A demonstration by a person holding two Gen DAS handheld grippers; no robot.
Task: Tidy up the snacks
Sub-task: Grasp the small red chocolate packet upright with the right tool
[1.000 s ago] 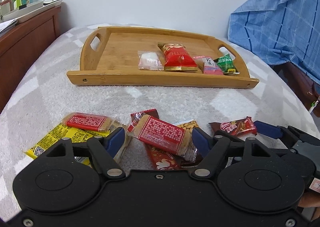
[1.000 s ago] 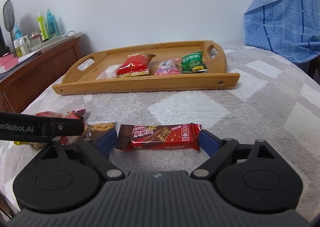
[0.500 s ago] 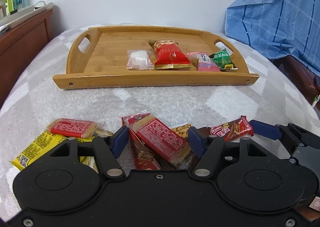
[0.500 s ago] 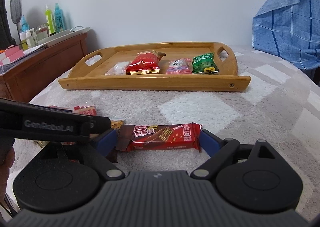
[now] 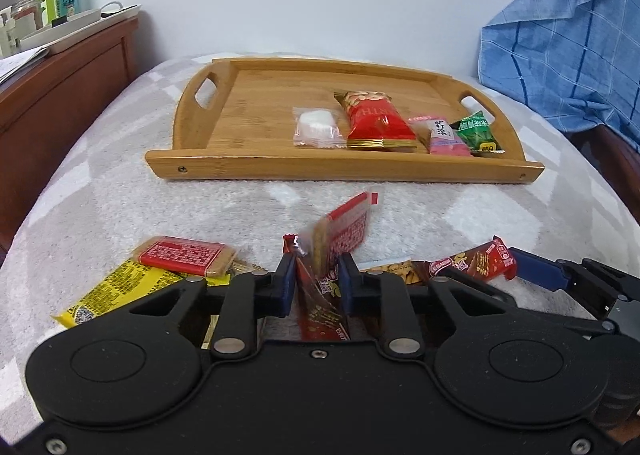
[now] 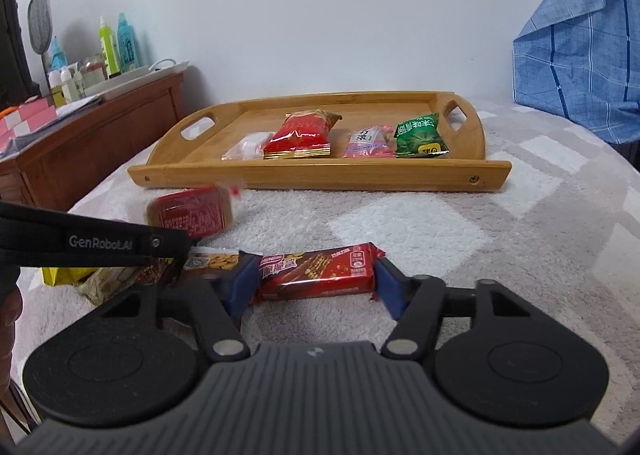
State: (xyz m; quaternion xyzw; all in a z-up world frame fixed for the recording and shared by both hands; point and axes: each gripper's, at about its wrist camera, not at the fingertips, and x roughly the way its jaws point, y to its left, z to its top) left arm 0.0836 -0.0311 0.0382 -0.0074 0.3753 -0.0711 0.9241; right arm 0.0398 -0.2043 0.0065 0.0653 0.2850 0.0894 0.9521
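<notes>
My left gripper (image 5: 314,283) is shut on a red-labelled biscuit pack (image 5: 344,231), tipped on edge above the snack pile; it also shows in the right wrist view (image 6: 188,211). My right gripper (image 6: 314,287) has closed onto the ends of a red chocolate wafer bar (image 6: 320,269) that lies on the blanket; the same bar shows in the left wrist view (image 5: 472,265). The wooden tray (image 5: 340,169) beyond holds a white candy pack (image 5: 318,127), a red peanut bag (image 5: 374,121), a pink pack (image 5: 442,135) and a green pack (image 5: 476,133).
Loose on the grey blanket (image 5: 200,207) lie another red biscuit pack (image 5: 184,255), a yellow pack (image 5: 120,291), a dark red bar (image 5: 320,307) and a peanut pack (image 6: 212,261). A wooden cabinet (image 5: 60,95) stands left; blue cloth (image 5: 568,55) hangs right.
My left gripper closed on the biscuit pack and lifted it onto its edge. My right gripper narrowed onto the wafer bar's ends.
</notes>
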